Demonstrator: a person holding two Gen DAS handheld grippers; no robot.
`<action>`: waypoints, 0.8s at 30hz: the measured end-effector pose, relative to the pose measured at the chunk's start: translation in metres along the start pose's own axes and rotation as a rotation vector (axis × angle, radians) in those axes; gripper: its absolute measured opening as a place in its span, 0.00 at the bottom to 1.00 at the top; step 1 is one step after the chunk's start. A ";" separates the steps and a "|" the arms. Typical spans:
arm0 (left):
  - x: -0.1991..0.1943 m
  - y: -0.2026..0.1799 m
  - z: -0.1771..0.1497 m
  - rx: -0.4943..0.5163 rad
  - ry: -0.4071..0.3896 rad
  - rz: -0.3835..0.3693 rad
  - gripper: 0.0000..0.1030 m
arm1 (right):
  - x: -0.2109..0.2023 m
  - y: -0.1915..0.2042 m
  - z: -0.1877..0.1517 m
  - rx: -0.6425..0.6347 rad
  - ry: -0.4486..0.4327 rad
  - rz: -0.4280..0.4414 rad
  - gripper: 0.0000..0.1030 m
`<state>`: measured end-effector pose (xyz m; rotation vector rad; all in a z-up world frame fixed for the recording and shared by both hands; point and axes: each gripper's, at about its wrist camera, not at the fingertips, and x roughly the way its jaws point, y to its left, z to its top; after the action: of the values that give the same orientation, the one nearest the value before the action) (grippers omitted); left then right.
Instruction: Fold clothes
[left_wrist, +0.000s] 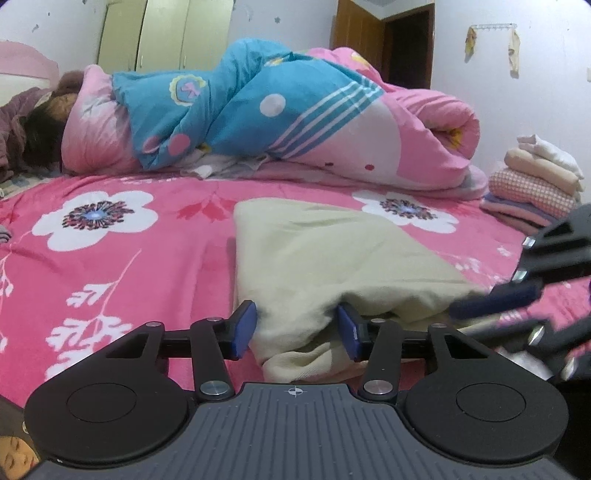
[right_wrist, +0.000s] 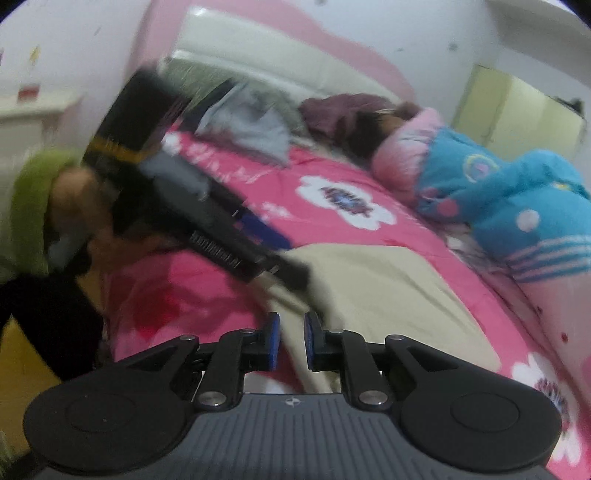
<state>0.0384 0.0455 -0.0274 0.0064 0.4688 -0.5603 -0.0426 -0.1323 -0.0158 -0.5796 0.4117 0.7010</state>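
Nearest, the left gripper has its jaws spread wide around the near hem of one cream garment lying flat on the pink floral bed. The right gripper, jaws parted, hovers at that hem. At two o'clock, one stack of folded clothes; beyond, one rolled quilt.

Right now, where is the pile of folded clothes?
In the left wrist view the pile of folded clothes sits at the far right edge of the pink flowery bedspread, just right of the rolled pink and blue quilt.
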 end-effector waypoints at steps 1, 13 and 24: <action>0.000 0.000 0.000 -0.003 -0.004 -0.002 0.44 | 0.006 0.003 0.000 -0.022 0.014 -0.005 0.14; -0.003 0.008 0.000 -0.051 -0.022 -0.046 0.43 | 0.035 -0.043 -0.015 0.327 0.032 0.081 0.01; -0.014 0.000 -0.005 0.056 -0.038 -0.118 0.54 | 0.039 -0.080 -0.032 0.627 0.008 0.180 0.00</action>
<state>0.0259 0.0529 -0.0264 0.0223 0.4185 -0.6880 0.0354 -0.1827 -0.0327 0.0479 0.6625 0.6949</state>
